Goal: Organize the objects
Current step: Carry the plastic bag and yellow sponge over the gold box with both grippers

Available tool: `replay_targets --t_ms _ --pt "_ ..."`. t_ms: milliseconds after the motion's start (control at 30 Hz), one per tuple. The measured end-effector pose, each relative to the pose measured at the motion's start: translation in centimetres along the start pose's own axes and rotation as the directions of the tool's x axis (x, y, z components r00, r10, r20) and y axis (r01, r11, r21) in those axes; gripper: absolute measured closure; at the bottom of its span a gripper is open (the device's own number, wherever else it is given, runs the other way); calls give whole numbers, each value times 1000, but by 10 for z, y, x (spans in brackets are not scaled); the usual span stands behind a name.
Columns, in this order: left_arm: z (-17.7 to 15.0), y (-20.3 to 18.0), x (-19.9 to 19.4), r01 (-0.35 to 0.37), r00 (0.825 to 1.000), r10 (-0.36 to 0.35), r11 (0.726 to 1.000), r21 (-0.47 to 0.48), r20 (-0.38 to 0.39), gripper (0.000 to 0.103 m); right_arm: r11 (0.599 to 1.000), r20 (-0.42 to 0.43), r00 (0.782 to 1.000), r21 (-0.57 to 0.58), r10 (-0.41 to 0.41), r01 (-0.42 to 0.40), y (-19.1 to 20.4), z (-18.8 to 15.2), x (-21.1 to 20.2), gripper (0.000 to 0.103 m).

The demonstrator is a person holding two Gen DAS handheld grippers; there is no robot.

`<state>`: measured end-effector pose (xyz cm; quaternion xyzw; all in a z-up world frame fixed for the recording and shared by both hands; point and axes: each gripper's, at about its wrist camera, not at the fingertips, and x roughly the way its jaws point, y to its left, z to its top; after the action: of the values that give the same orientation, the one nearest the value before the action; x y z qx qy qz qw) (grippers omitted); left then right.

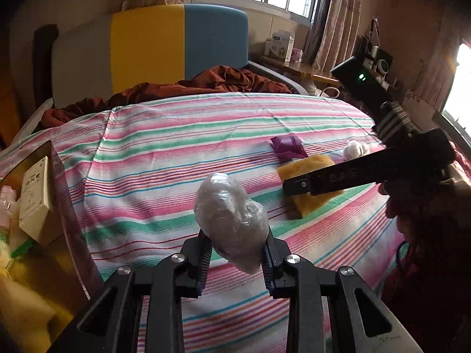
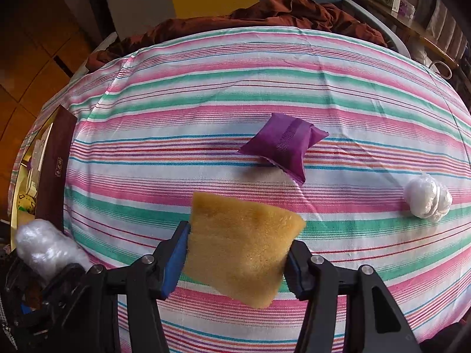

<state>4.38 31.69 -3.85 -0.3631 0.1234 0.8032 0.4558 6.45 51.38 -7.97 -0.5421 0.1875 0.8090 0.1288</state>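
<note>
Plastic-wrapped bundle (image 1: pixel 231 220) is clamped in the left gripper (image 1: pixel 237 254) jaws, lifted off the striped bed (image 1: pixel 176 135); a sponge (image 2: pixel 241 250) is pinched by the right gripper (image 2: pixel 235 261). Next, probably, carriage to the box (image 1: pixel 56 176) (contents unclear) is called for.

On the bed (image 2: pixel 206 111) the pouch (image 2: pixel 284 147) lies behind the sponge (image 2: pixel 244 253), and the small wrapped ball (image 2: pixel 426 200) lies to their right. The box (image 1: pixel 47 235) stands at the bed's left edge, near the plastic bundle (image 1: pixel 229 220). The blanket (image 1: pixel 182 88) lies behind, at the headboard (image 1: pixel 176 44).
</note>
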Motion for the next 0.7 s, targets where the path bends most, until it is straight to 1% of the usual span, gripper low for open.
replay_targets --t_ms 100,200,300,467,500,600,700 --pt "-1 8 -26 5 999 -4 1000 -19 37 73 1000 -4 1000 -17 -17 17 4 -1 2 46" --pt "-1 26 -50 2 998 2 998 -65 69 73 999 2 1000 -22 -26 26 8 -1 2 46" --pt "-1 47 -73 -10 994 21 994 -108 106 73 999 7 1000 -32 -30 30 12 -2 2 46" --pt "-12 89 -114 -55 982 87 981 -188 165 73 998 32 999 -56 -16 18 27 -3 -4 47" --pt "-15 98 -122 -70 979 106 976 -206 173 73 998 41 999 -55 -6 9 32 -3 -7 47" --pt "-29 127 -144 -108 970 160 958 -266 182 73 997 74 995 -60 60 -55 51 -4 -18 47" --pt "-45 154 -164 -161 955 229 933 -321 187 73 985 103 983 -96 152 -142 88 -4 -29 47"
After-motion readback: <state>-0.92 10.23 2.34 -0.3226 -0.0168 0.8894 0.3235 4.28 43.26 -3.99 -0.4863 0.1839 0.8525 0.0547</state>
